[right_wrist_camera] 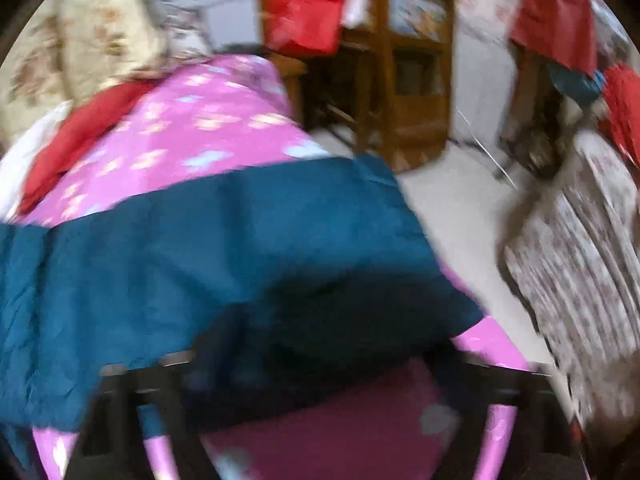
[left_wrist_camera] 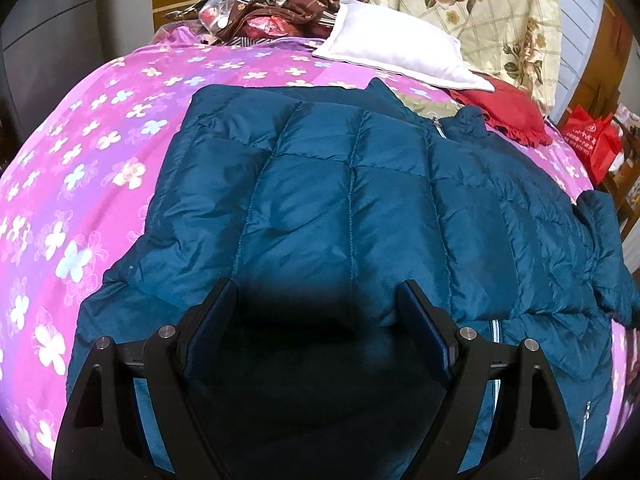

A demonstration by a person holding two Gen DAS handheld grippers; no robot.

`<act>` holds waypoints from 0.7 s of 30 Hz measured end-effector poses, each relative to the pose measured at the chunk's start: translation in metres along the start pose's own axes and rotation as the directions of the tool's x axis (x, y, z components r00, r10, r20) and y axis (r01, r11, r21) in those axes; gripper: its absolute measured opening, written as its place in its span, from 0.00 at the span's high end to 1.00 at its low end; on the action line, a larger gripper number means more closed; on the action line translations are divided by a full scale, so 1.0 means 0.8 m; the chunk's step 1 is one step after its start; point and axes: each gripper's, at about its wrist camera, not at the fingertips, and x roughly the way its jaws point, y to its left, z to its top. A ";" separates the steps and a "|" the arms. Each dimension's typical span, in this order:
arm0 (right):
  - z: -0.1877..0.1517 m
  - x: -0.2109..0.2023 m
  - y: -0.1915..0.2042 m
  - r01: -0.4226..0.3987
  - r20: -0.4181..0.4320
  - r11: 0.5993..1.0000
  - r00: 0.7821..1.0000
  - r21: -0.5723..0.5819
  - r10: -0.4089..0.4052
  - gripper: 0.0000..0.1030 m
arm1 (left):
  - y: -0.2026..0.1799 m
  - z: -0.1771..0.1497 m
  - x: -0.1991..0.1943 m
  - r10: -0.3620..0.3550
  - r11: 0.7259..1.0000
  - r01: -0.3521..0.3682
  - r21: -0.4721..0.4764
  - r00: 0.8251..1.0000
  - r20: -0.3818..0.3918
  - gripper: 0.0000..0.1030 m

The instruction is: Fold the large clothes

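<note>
A teal quilted puffer jacket (left_wrist_camera: 340,200) lies spread on a bed with a pink flowered cover (left_wrist_camera: 80,168), its left side folded over the body and a white zip showing at the right. My left gripper (left_wrist_camera: 320,300) hovers open just above the jacket's near part, with nothing between its fingers. In the blurred right wrist view, a sleeve or edge of the same jacket (right_wrist_camera: 224,248) lies across the bed's corner. My right gripper (right_wrist_camera: 316,356) is low over that edge; its fingers look spread, but blur hides whether they hold cloth.
A white pillow (left_wrist_camera: 396,52), a red cushion (left_wrist_camera: 508,112) and a floral quilt (left_wrist_camera: 488,8) lie at the bed's head. A red bag (left_wrist_camera: 592,140) stands beside the bed. A wooden cabinet (right_wrist_camera: 404,72) and patterned cloth (right_wrist_camera: 580,248) stand past the bed's corner.
</note>
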 end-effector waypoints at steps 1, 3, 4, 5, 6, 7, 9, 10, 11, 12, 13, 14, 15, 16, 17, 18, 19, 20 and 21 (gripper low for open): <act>-0.005 -0.005 0.008 0.006 0.001 1.000 1.000 -0.011 -0.006 0.84 | 0.002 0.001 0.000 0.002 1.000 -0.002 -0.007 1.000 0.000 0.19; -0.009 -0.023 0.015 -0.003 0.028 1.000 1.000 -0.009 0.003 0.91 | 0.008 0.003 -0.001 0.003 1.000 -0.003 -0.025 1.000 -0.001 0.19; -0.008 -0.040 0.019 0.001 0.064 1.000 0.998 -0.010 -0.001 0.92 | 0.011 0.004 -0.001 0.000 0.999 -0.001 -0.032 1.000 -0.003 0.19; -0.006 -0.055 0.023 0.012 0.094 1.000 0.996 -0.013 -0.011 0.92 | 0.014 0.005 -0.002 0.002 0.999 -0.003 -0.036 1.000 -0.005 0.19; -0.003 -0.076 0.029 0.025 0.134 0.999 0.991 -0.025 -0.021 0.92 | 0.016 0.006 -0.002 0.013 0.999 -0.013 -0.036 1.000 -0.007 0.19; 0.000 -0.097 0.039 0.041 0.170 0.998 0.985 -0.045 -0.033 0.92 | 0.018 0.007 -0.003 0.026 0.999 -0.026 -0.035 1.000 -0.008 0.19; 0.006 -0.148 0.071 0.084 0.250 0.992 0.966 -0.099 -0.057 0.92 | 0.024 0.008 -0.003 0.057 0.997 -0.058 -0.042 0.998 -0.018 0.19; 0.007 -0.170 0.087 0.070 0.282 0.991 0.959 -0.113 -0.035 0.92 | 0.028 0.008 -0.002 0.064 0.996 -0.065 -0.054 0.998 -0.025 0.19; 0.006 -0.194 0.106 0.034 0.311 0.992 0.950 -0.124 0.006 0.92 | 0.031 0.007 0.000 0.067 0.996 -0.069 -0.060 0.997 -0.031 0.19; 0.004 -0.209 0.123 0.003 0.324 0.991 0.945 -0.131 0.040 0.92 | 0.034 0.007 0.002 0.075 0.995 -0.077 -0.066 0.996 -0.039 0.19; -0.001 -0.225 0.146 -0.036 0.336 0.989 0.938 -0.144 0.083 0.92 | 0.036 0.007 0.003 0.083 0.994 -0.085 -0.070 0.996 -0.043 0.19; -0.011 -0.238 0.177 -0.084 0.343 0.982 0.929 -0.171 0.139 0.92 | 0.038 0.006 0.004 0.094 0.993 -0.097 -0.074 0.995 -0.043 0.19; -0.024 -0.247 0.210 -0.126 0.340 0.972 0.921 -0.201 0.189 0.92 | 0.040 0.006 0.004 0.102 0.992 -0.105 -0.076 0.994 -0.042 0.19; -0.034 -0.251 0.234 -0.158 0.332 0.962 0.916 -0.222 0.227 0.92 | 0.042 0.007 0.003 0.107 0.991 -0.110 -0.076 0.993 -0.042 0.19; -0.051 -0.254 0.272 -0.204 0.319 0.944 0.904 -0.259 0.283 0.92 | 0.043 0.007 0.002 0.111 0.990 -0.114 -0.077 0.993 -0.041 0.19; -0.068 -0.254 0.306 -0.244 0.305 0.925 0.892 -0.291 0.332 0.92 | 0.045 0.008 0.001 0.114 0.990 -0.117 -0.078 0.993 -0.041 0.19; -0.082 -0.253 0.331 -0.274 0.289 0.909 0.884 -0.313 0.366 0.92 | 0.047 0.009 0.000 0.121 0.989 -0.124 -0.078 0.992 -0.041 0.19; -0.102 -0.247 0.371 -0.316 0.255 0.884 0.874 -0.345 0.413 0.92 | 0.049 0.011 0.000 0.131 0.988 -0.134 -0.079 0.991 -0.041 0.19; -0.118 -0.241 0.402 -0.348 0.225 0.862 0.867 -0.368 0.445 0.92 | 0.052 0.014 -0.001 0.136 0.987 -0.139 -0.086 0.990 -0.041 0.19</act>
